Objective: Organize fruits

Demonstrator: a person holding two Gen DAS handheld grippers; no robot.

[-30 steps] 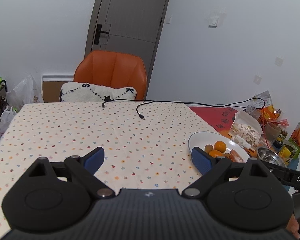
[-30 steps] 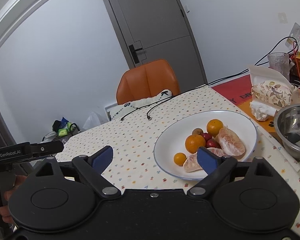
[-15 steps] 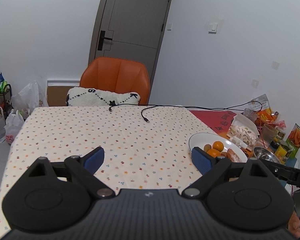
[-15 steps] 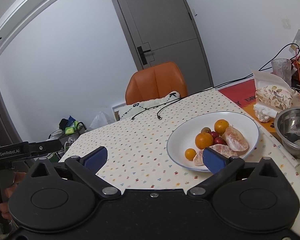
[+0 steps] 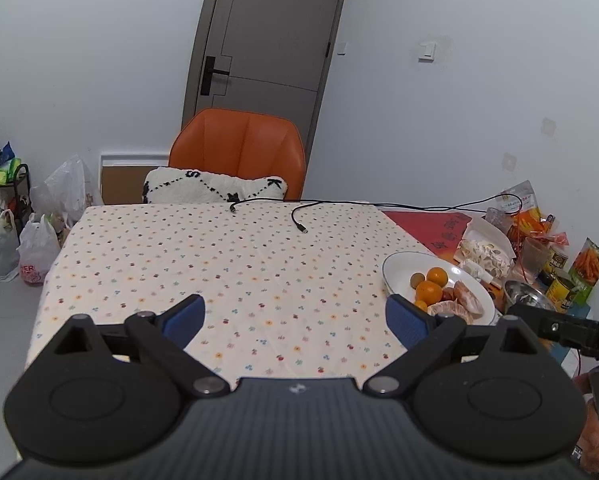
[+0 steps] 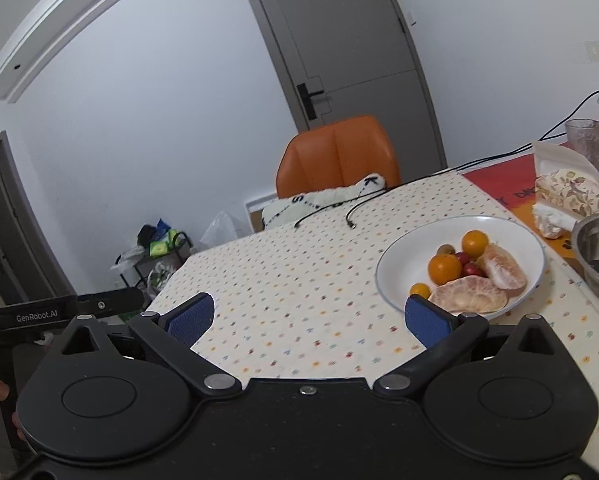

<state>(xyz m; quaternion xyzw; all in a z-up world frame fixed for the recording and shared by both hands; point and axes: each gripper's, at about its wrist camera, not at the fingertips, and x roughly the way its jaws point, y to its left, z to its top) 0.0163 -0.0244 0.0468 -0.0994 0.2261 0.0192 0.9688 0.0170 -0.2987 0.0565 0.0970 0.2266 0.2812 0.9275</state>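
The left tongs (image 5: 295, 318) hover over the near edge of the table (image 5: 219, 264), their blue-padded fingers (image 5: 185, 317) spread wide apart with nothing between them. Ahead of them lies only the cream tablecloth dotted with small flowers. The round white plate (image 5: 395, 270) of fruit sits off to their right, just beyond the right-hand pad. The right tongs (image 6: 309, 318) are likewise spread wide and empty, held low over the near edge of the table; in their view the white plate (image 6: 395, 264) lies just ahead and to the right, its near rim right behind the right-hand blue pad (image 6: 427, 322).

On the plate, a small orange kumquat (image 6: 420, 289) lies nearest the left edge, then a round orange mandarin (image 6: 444, 268) with a greenish-brown fruit (image 6: 446, 249) behind it. A second mandarin (image 6: 474, 242) sits further back, small red fruits (image 6: 468, 265) cluster in the middle, and two peeled pale-orange citrus pieces (image 6: 467, 300) lie along the front and right.

Right of the plate stands a shiny steel bowl (image 6: 597, 256), with a patterned paper packet (image 6: 569, 192) and a clear ribbed glass (image 6: 584, 138) beyond on a red mat. Two black cables (image 5: 299, 220) trail across the far end of the table. Behind it stands an orange leather chair (image 5: 239, 148) with a white fluffy cushion (image 5: 211, 190), then a grey door (image 5: 267, 48) in a white wall. Plastic bags (image 5: 39, 240) crowd the floor at far left.
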